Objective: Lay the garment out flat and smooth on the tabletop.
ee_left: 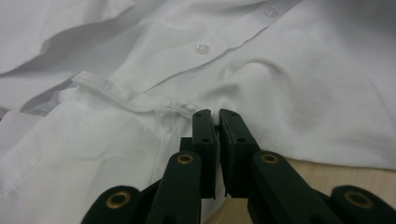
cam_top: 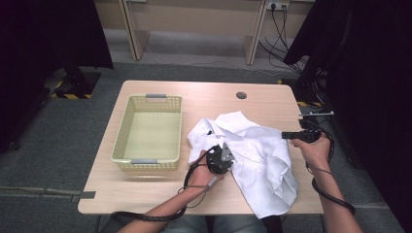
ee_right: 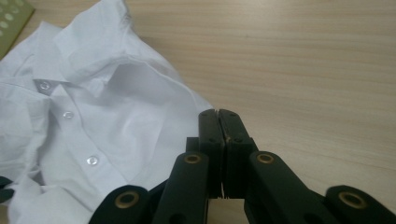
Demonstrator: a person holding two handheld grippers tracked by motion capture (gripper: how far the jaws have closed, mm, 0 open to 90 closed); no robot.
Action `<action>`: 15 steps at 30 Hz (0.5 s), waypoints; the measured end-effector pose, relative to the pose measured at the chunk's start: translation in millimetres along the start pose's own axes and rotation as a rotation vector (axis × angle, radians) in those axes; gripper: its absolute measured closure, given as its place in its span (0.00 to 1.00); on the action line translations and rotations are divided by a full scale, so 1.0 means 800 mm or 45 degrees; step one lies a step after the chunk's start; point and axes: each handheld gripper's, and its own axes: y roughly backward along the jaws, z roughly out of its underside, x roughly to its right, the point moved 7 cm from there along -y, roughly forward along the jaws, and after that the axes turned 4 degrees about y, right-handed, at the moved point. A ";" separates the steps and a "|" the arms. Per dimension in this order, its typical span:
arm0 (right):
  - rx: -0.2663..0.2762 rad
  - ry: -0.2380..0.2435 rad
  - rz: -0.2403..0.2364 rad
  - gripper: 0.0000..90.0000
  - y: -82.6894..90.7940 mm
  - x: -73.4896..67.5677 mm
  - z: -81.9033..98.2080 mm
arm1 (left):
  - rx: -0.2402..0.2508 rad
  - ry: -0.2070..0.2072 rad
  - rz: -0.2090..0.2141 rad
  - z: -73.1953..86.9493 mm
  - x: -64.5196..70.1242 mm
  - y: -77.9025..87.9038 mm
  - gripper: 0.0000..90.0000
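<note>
High view: white shirt (cam_top: 252, 155) crumpled on counter (cam_top: 204, 97), unfolded.
My left hand-held gripper (ee_left: 217, 114) pinches its fabric; right hand-held gripper (ee_right: 218, 113) clamps its edge. Yellow basket (cam_top: 121, 141) holds nothing; folding remains.

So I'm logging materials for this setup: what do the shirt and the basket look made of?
Shirt: thin woven fabric, probably cotton or a blend, matte white; it creases softly and has pearly buttons. Basket: moulded plastic by the look, pale yellow-green, with perforated walls and grey handles.
</note>
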 end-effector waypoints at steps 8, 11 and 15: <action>-0.023 -0.061 0.073 0.99 0.000 0.035 0.015 | -0.006 0.018 -0.036 0.003 -0.020 0.008 0.94; -0.034 -0.088 0.097 0.99 0.000 0.048 0.024 | -0.007 0.027 -0.059 0.002 -0.029 0.010 0.94; -0.056 -0.111 0.117 0.99 0.001 0.059 0.035 | -0.009 0.039 -0.075 0.001 -0.037 0.009 0.94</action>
